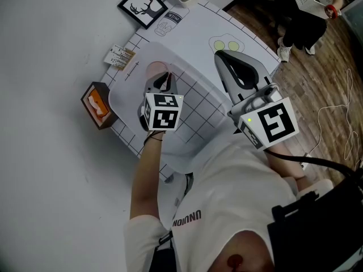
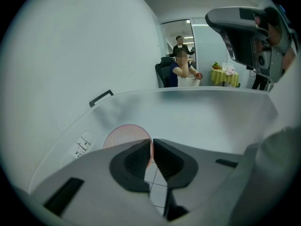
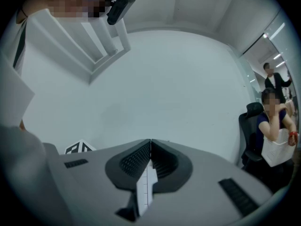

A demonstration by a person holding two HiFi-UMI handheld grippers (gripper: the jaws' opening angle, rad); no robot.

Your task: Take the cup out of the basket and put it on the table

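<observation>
While the left gripper (image 2: 151,150) clamps only the thin rim of the cup (image 2: 123,136) inside the basket (image 2: 211,119), it may slip on lifting; the right gripper (image 3: 150,157) is closed, empty.

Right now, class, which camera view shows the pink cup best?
The left gripper view: the pink cup sits just beyond the left gripper, whose jaws pinch its rim, inside the translucent basket. The head view shows only a pink sliver beside that gripper. The right gripper view misses it.
</observation>
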